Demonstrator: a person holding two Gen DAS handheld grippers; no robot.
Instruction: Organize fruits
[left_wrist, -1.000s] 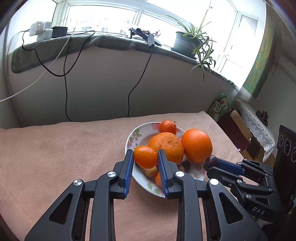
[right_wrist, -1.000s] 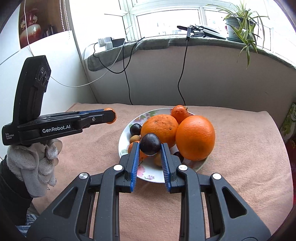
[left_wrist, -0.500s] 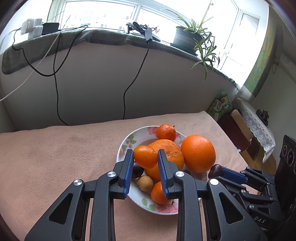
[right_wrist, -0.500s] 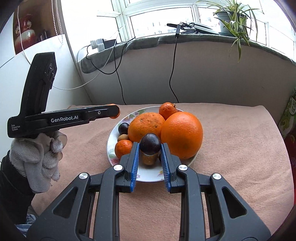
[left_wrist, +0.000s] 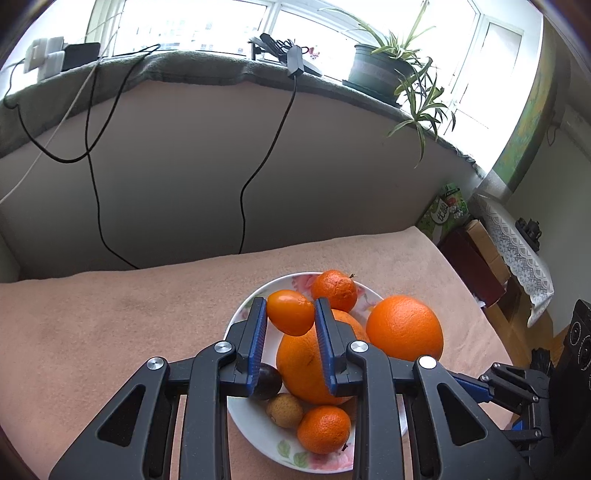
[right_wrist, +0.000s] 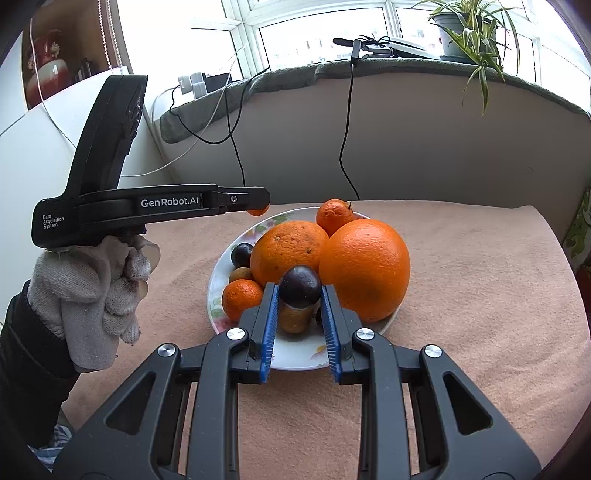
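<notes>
Left claw clamps small orange fruit, lifted clear above plate. Right claw pinches dark plum above plate near edge; probably sorting by type.

Two big oranges; three mandarins; two plums; one plate.

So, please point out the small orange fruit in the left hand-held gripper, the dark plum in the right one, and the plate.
small orange fruit (left_wrist: 290, 312), left wrist view, middle
dark plum (right_wrist: 299, 286), right wrist view, top
plate (right_wrist: 218, 280), right wrist view, left rim
</notes>
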